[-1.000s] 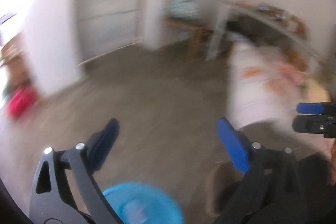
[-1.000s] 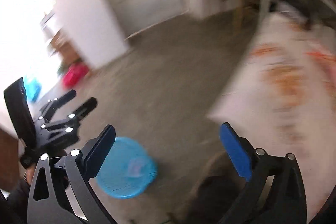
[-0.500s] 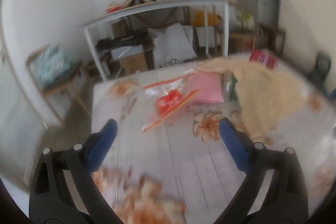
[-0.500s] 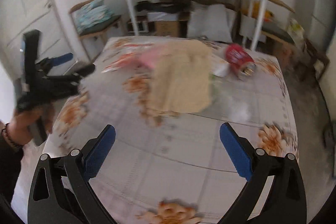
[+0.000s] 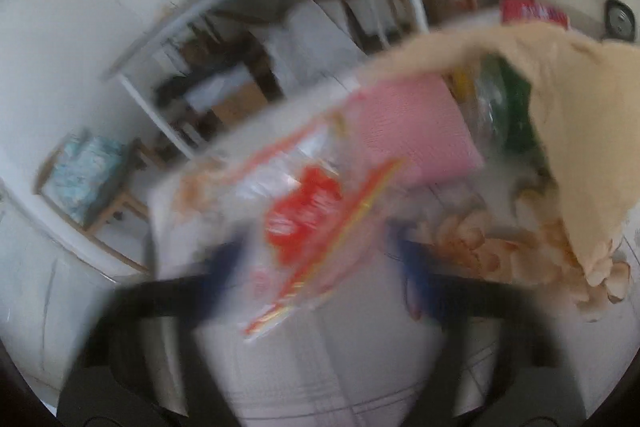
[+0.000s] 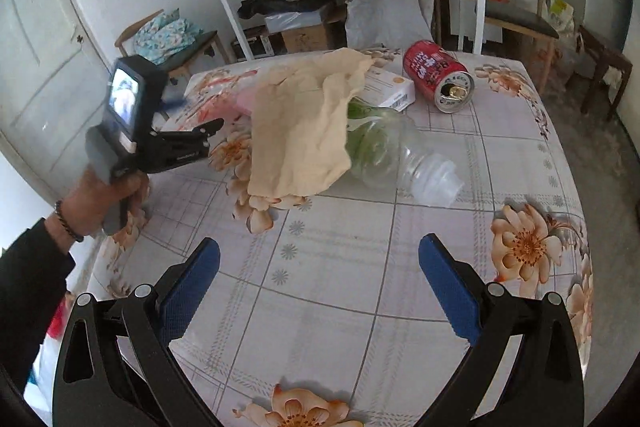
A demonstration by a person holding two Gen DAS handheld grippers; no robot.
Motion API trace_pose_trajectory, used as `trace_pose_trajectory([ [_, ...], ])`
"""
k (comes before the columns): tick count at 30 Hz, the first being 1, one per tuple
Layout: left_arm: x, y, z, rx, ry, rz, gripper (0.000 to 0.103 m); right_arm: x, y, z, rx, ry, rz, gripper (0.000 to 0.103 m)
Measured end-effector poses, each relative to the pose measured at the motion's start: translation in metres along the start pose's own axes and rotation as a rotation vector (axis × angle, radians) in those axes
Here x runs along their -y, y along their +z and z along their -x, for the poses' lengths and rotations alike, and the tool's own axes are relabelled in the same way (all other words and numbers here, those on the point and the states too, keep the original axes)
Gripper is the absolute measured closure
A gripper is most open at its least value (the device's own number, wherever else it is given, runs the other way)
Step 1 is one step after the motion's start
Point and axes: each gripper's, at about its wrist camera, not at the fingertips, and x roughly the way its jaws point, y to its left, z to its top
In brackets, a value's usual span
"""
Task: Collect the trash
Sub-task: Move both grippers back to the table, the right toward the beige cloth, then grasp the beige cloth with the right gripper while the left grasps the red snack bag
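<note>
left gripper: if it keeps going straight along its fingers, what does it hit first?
Likely the clear plastic bag with red print, lying on the table between the open fingers of the left gripper. Heavy blur makes depth uncertain.

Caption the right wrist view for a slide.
Open right tool faces a floral table holding a red can, clear bottle and beige cloth.

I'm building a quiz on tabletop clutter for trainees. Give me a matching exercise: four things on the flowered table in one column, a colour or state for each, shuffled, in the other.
Things:
1. can
2. bottle
3. cloth
4. small box

States:
A. beige, crumpled, draped over part of the bottle
B. white, flat, partly under the cloth
C. red, on its side, open end toward the camera
D. clear plastic, lying down, green inside

Pairs: 1-C, 2-D, 3-A, 4-B
</note>
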Motion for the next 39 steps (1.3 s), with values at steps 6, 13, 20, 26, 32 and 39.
trace_pose_trajectory([
  [6, 0.000, -0.012, 0.007, -0.002, -0.027, 0.056, 0.101, 0.009, 0.007, 0.001, 0.012, 0.024, -0.040, 0.006],
  [13, -0.026, -0.028, 0.070, 0.116, -0.082, 0.279, 0.103, -0.001, 0.037, -0.006, 0.006, 0.075, -0.035, 0.006],
  [20, -0.029, -0.046, 0.136, 0.200, -0.181, 0.476, 0.103, -0.017, 0.092, -0.042, -0.055, 0.097, 0.043, 0.027],
  [26, -0.011, -0.062, 0.155, 0.254, -0.257, 0.544, 0.103, -0.005, 0.149, -0.088, -0.165, 0.087, -0.015, 0.027],
  [32, -0.016, -0.066, 0.151, 0.276, -0.301, 0.588, 0.103, 0.020, 0.181, -0.139, -0.280, 0.057, -0.151, 0.027],
  [39, -0.021, -0.072, 0.149, 0.281, -0.314, 0.605, 0.103, 0.026, 0.180, -0.160, -0.324, -0.002, -0.185, 0.027],
])
